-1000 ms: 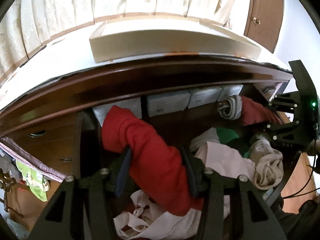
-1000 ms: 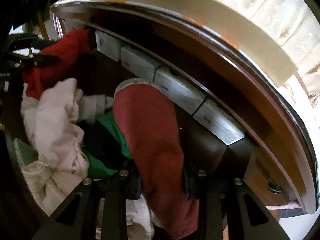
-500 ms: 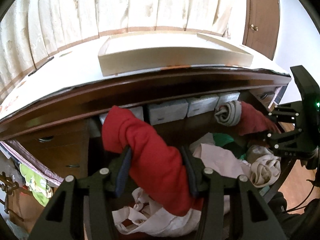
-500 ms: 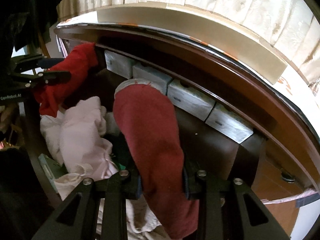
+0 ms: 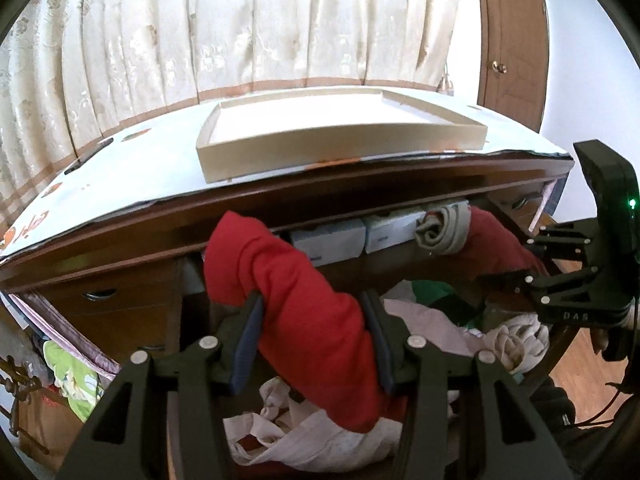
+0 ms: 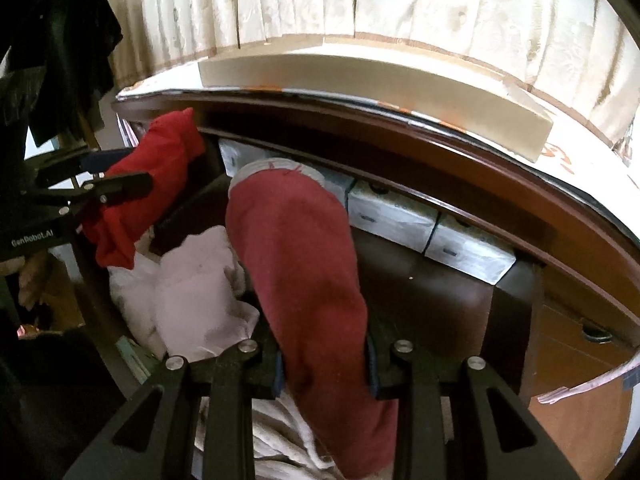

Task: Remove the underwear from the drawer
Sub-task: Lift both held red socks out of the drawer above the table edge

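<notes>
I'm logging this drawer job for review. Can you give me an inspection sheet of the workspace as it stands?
Surface: dresser top carries a shallow beige tray.
Job's things: bright red garment and dark red garment, both lifted above the open drawer.
Clutter: pale clothes, green cloth, grey boxes along the drawer's back.
Grippers: left gripper shut on bright red garment; right gripper shut on dark red garment.
Cables: thin black cable at lower right.
Surroundings: cream curtain, wooden door.

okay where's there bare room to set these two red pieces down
The shallow cream tray on the white desktop shows a bare floor. The drawer is bare beside the grey boxes; its other end is heaped with pale laundry.
</notes>
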Action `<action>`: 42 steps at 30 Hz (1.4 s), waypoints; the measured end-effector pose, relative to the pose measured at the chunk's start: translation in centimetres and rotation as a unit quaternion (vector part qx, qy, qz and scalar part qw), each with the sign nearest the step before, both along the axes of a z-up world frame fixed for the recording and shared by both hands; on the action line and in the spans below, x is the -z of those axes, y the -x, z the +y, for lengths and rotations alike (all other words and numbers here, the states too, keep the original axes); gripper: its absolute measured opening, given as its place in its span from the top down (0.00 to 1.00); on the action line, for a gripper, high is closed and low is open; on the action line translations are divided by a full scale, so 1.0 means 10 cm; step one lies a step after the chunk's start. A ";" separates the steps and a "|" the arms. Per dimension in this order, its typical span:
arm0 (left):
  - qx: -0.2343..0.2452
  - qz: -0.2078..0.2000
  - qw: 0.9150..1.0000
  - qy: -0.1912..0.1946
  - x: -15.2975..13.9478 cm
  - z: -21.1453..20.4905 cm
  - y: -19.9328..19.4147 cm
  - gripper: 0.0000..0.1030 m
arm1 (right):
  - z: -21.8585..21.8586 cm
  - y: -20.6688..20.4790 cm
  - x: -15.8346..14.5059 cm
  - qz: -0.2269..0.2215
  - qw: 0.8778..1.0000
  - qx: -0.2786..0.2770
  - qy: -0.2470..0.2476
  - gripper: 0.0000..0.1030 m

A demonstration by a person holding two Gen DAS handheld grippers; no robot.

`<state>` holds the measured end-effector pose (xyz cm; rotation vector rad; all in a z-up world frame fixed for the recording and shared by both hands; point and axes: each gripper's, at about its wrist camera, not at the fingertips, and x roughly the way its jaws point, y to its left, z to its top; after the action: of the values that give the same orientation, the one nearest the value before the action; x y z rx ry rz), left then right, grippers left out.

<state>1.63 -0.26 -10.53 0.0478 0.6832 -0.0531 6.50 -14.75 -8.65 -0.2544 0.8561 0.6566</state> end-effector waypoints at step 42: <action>0.017 -0.105 0.992 -0.072 -0.33 -0.34 0.28 0.53 | -0.16 0.24 -0.28 -0.047 0.993 0.033 -0.099 0.69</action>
<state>-1.16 -3.62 -7.20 0.2009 0.4756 -0.0303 4.11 -16.33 -5.83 -0.0771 0.7005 0.6582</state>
